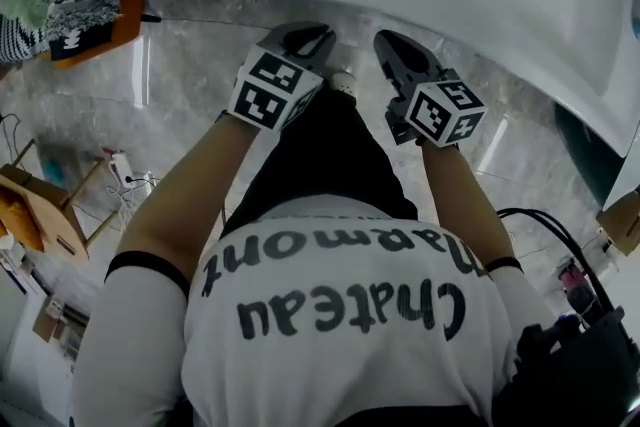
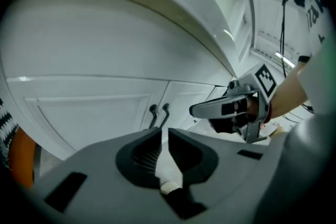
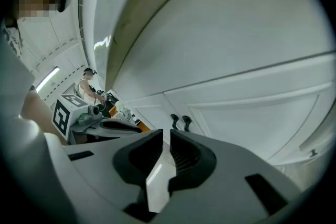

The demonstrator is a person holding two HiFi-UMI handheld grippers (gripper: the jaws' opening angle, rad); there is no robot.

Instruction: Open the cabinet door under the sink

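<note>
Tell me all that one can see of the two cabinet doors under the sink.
The cabinet doors are two white panels side by side below the curved sink. Each has a raised frame around a flat field, and the finish looks like smooth painted wood. Both are shut and meet at a thin vertical seam. Two slim dark handles stand upright beside that seam, one on each door. Nothing touches them: the left tool and the right tool are apart from them.
</note>
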